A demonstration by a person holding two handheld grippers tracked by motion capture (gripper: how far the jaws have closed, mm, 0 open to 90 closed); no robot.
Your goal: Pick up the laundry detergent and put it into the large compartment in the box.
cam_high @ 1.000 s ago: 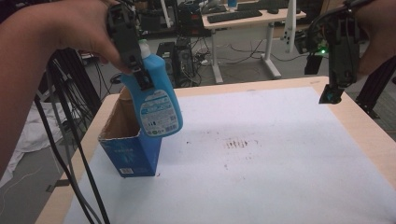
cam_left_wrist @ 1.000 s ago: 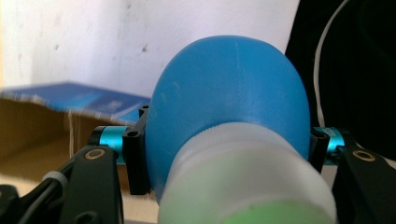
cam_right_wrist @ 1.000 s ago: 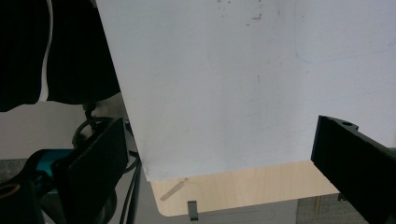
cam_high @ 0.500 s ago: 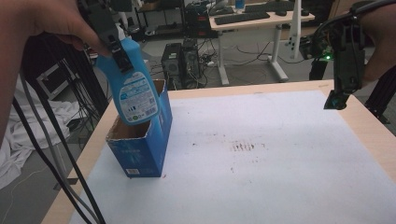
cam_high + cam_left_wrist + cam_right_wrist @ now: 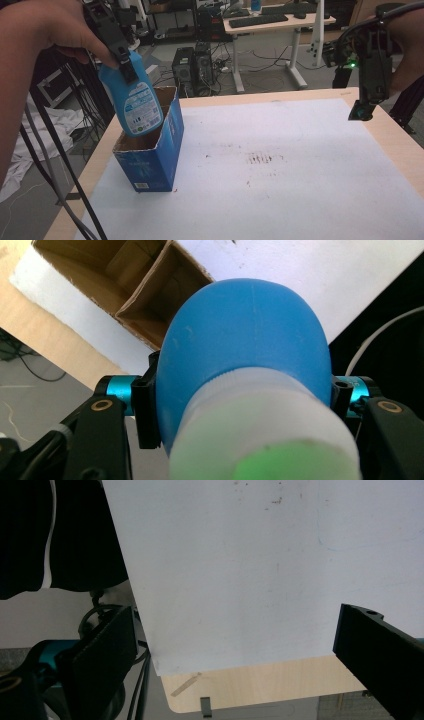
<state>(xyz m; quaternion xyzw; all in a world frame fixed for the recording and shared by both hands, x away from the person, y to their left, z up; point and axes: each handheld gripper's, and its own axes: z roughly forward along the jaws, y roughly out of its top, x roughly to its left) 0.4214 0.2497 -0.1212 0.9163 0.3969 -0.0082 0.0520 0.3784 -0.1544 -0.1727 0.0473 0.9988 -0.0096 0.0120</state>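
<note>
The blue plastic bottle with the printed label (image 5: 134,97), clenched near its neck by the left tongs (image 5: 122,62), has been carried over the open blue cardboard box (image 5: 152,145), ready for lowering, while the right tongs (image 5: 361,111) hang released above the counter (image 5: 300,150)

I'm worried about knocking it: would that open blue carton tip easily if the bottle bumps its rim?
Probably yes. The blue carton stands tall on a narrow base and looks empty inside, so likely light. The bottle hangs tilted over its opening; a sideways nudge could topple or slide it.
</note>
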